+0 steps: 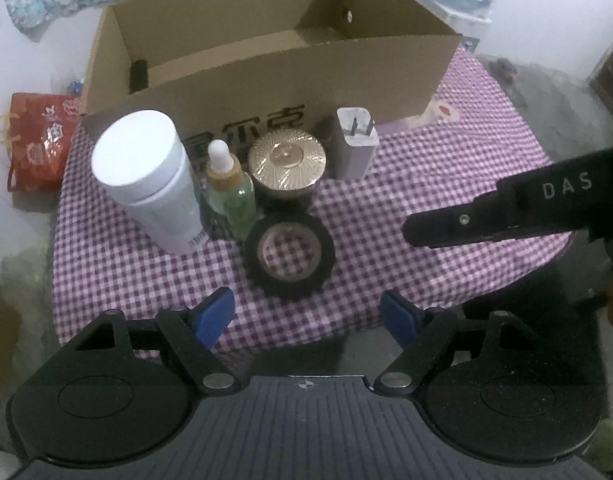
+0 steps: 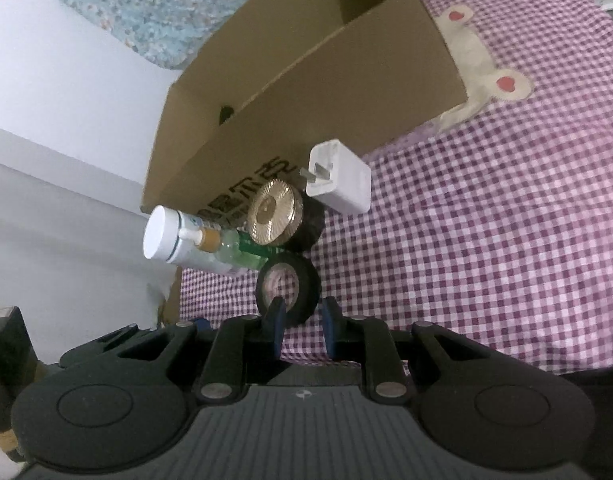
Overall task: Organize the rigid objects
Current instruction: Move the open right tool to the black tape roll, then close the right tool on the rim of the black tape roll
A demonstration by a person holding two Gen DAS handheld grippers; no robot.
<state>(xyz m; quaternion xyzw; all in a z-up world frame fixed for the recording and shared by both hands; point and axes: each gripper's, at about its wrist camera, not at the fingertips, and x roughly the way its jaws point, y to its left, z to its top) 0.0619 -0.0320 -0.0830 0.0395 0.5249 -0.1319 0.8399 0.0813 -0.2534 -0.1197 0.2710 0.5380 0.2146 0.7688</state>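
Landmark: cardboard box (image 1: pixel 266 68), open-topped, on the purple checked cloth (image 1: pixel 426 200).

Left gripper (image 1: pixel 306 314): blue pads (image 1: pixel 214 316) wide apart, nothing between them, hovering on the near side of the cloth.

Right gripper (image 2: pixel 302 322): fingers nearly together, empty, tips just short of the black tyre ring (image 2: pixel 288 282); contact unclear.

Tyre ring lies flat, nearest of the group before the box. Behind it, close along the box's front wall: white canister (image 1: pixel 146 176), dropper bottle (image 1: pixel 228 188), gold-lidded jar (image 1: pixel 286 168), white charger plug (image 1: pixel 356 142).
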